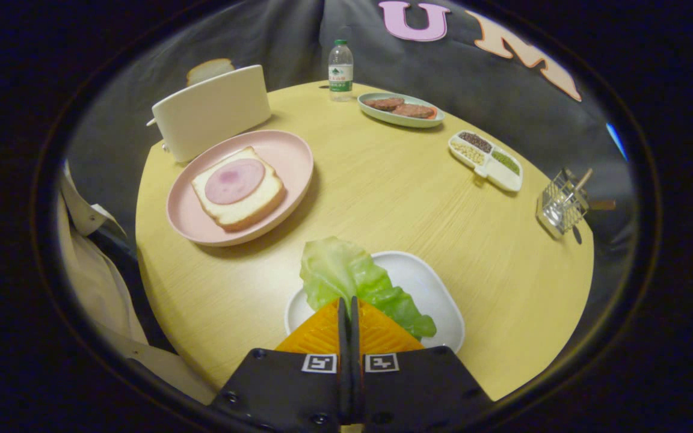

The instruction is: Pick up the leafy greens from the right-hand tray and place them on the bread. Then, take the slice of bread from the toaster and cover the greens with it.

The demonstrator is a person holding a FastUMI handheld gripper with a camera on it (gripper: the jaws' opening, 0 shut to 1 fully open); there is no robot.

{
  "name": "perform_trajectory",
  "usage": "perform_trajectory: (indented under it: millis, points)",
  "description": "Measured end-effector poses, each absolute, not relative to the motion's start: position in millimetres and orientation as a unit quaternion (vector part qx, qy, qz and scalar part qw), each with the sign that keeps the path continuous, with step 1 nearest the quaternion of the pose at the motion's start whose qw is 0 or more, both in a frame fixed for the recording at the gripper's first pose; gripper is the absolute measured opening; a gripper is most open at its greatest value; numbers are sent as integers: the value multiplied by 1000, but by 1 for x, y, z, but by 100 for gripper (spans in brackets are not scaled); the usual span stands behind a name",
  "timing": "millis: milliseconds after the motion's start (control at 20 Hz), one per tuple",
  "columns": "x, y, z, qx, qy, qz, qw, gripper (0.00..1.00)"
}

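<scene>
My gripper [348,302] is shut, its two fingers pressed together on the near edge of the leafy greens [346,273]. The pale green leaf stands up just ahead of the fingertips, over the white tray [434,288], and trails off to the right. Beyond it to the left, a pink plate [292,150] holds a slice of bread [239,198] topped with a round of ham [235,180]. Behind that plate stands a white toaster [211,111] with a second bread slice [209,69] poking out of its top.
At the back of the round wooden table [382,192] stand a water bottle [340,69] and an oval plate of meat patties [400,111]. A divided dish of grains [486,159] and a wire basket [562,201] sit far right. A person's sleeve [91,282] is at the table's left edge.
</scene>
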State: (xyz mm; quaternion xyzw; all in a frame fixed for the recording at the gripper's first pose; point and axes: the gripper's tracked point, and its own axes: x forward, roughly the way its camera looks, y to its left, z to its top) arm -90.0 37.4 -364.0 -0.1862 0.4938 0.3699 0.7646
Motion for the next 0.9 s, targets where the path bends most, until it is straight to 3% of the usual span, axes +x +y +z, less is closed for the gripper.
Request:
perform_trajectory:
  millis: [400, 900]
  points:
    - [-65, 73, -307, -170, 450, 366, 797, 3]
    - [-65, 191, -282, -182, 402, 421, 792, 3]
